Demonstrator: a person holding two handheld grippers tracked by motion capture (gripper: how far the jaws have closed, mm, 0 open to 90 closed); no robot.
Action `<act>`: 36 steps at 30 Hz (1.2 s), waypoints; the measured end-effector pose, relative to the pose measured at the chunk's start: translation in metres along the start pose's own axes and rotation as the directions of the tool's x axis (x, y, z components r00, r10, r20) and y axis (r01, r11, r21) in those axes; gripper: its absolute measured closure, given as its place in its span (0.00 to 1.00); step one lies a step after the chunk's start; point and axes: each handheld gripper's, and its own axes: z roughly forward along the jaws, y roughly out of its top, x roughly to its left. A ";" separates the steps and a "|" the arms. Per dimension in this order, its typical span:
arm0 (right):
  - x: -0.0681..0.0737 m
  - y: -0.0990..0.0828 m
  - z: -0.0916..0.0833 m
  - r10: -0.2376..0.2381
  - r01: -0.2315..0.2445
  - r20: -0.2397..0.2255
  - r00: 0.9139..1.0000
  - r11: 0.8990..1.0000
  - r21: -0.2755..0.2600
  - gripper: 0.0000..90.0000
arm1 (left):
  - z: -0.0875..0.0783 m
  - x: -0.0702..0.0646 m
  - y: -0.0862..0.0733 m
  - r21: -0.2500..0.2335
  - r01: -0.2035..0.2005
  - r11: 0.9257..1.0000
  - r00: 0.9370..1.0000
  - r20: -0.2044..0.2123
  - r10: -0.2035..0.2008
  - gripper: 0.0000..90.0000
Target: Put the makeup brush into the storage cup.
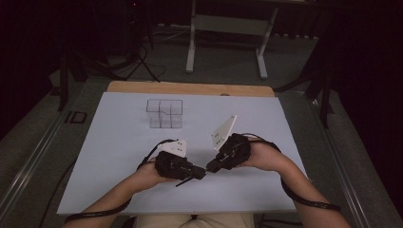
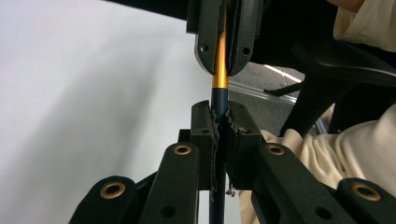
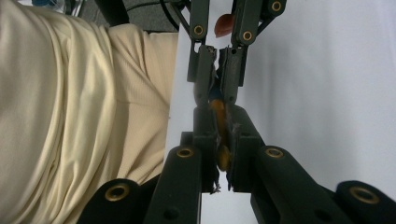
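Note:
A thin pen-like rod (image 2: pixel 219 95) with a dark blue barrel and a gold section (image 2: pixel 220 60) is held between both grippers above the near middle of the white table (image 1: pixel 119 156). My left gripper (image 2: pixel 219 116) is shut on the dark blue barrel. Tip to tip with it, my right gripper (image 3: pixel 219 116) is shut on the gold section (image 3: pixel 218 133). In the high view the left gripper (image 1: pixel 202 175) and right gripper (image 1: pixel 209 167) meet, and the rod's dark end (image 1: pixel 183 182) sticks out toward the person.
A clear plastic box of small cubes (image 1: pixel 164 114) stands at the table's far middle, well beyond the hands. A wooden edge (image 1: pixel 190 89) runs along the back, and a metal frame (image 1: pixel 228 28) stands on the floor behind. The person's cream shirt (image 3: pixel 70 116) is close by.

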 end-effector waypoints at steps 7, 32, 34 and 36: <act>0.000 0.000 -0.002 -0.001 0.002 0.017 1.000 1.000 -0.029 0.93 | -0.004 -0.001 0.000 -0.027 -0.022 0.999 0.999 -0.026 0.021 0.94; -0.006 -0.017 -0.030 0.110 -0.092 0.043 0.993 0.947 -0.308 0.86 | -0.010 0.002 -0.009 -0.221 -0.025 0.975 0.998 -0.057 0.013 0.94; -0.006 -0.016 -0.030 0.111 -0.094 0.040 0.993 0.948 -0.305 0.86 | -0.010 0.002 -0.009 -0.225 -0.038 0.974 0.997 -0.069 0.022 0.94; -0.006 -0.015 -0.030 0.115 -0.099 0.035 0.993 0.947 -0.305 0.86 | -0.010 0.002 -0.009 -0.226 -0.038 0.974 0.997 -0.073 0.022 0.94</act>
